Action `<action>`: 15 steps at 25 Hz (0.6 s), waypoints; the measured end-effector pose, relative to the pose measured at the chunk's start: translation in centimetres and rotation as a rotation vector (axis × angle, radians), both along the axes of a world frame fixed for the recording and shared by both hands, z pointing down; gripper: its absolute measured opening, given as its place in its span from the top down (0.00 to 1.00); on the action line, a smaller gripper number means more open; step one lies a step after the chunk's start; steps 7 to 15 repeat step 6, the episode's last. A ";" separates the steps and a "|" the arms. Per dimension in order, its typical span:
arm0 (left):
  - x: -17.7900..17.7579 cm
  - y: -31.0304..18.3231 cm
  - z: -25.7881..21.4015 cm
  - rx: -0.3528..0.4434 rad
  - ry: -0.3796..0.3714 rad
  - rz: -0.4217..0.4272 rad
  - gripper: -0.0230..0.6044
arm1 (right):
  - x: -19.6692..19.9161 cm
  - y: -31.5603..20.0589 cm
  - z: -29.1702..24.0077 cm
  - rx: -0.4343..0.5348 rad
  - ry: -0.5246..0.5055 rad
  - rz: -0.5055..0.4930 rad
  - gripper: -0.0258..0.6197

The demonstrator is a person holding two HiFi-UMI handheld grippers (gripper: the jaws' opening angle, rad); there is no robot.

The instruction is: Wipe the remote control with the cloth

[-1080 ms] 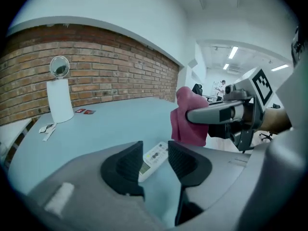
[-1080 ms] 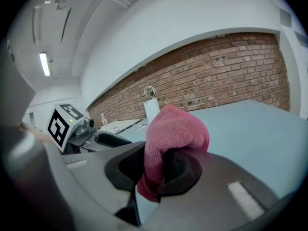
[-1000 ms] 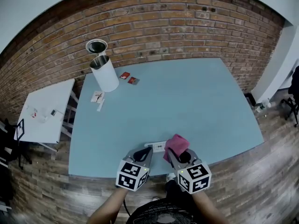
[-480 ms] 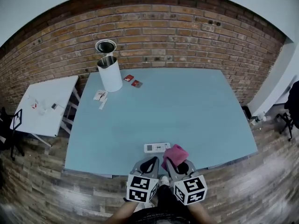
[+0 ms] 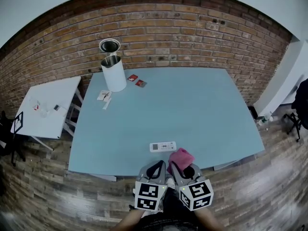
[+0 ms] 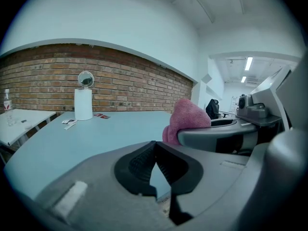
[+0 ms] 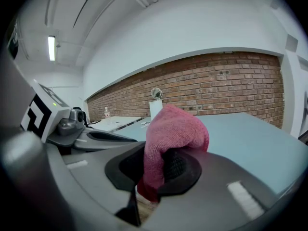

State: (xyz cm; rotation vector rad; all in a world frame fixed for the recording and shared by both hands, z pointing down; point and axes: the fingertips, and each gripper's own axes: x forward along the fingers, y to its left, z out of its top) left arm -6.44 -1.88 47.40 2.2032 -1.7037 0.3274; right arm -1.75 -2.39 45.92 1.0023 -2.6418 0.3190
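The white remote control lies flat on the blue table near its front edge. Just short of it, over the table's edge, my right gripper is shut on the pink cloth, which bulges out above its jaws. My left gripper hangs beside it on the left, shut with nothing in it. In the left gripper view the cloth shows at the right. The remote is hidden behind the jaws in both gripper views.
A white cylinder container with a round mirror behind it stands at the table's far left corner, next to two red packets and paper scraps. A white side table stands left. A brick wall runs behind.
Both grippers have drawn back from the remote toward me, past the table's front edge. The left gripper's jaws have closed. The remote stays on the table.
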 end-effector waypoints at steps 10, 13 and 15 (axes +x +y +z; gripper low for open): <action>0.6 0.1 -0.3 0.013 -0.010 0.003 0.98 | 0.8 0.1 -0.2 0.007 0.009 0.013 0.87; 0.6 0.1 -0.3 0.013 -0.010 0.003 0.98 | 0.8 0.1 -0.2 0.007 0.009 0.013 0.87; 0.6 0.1 -0.3 0.013 -0.010 0.003 0.98 | 0.8 0.1 -0.2 0.007 0.009 0.013 0.87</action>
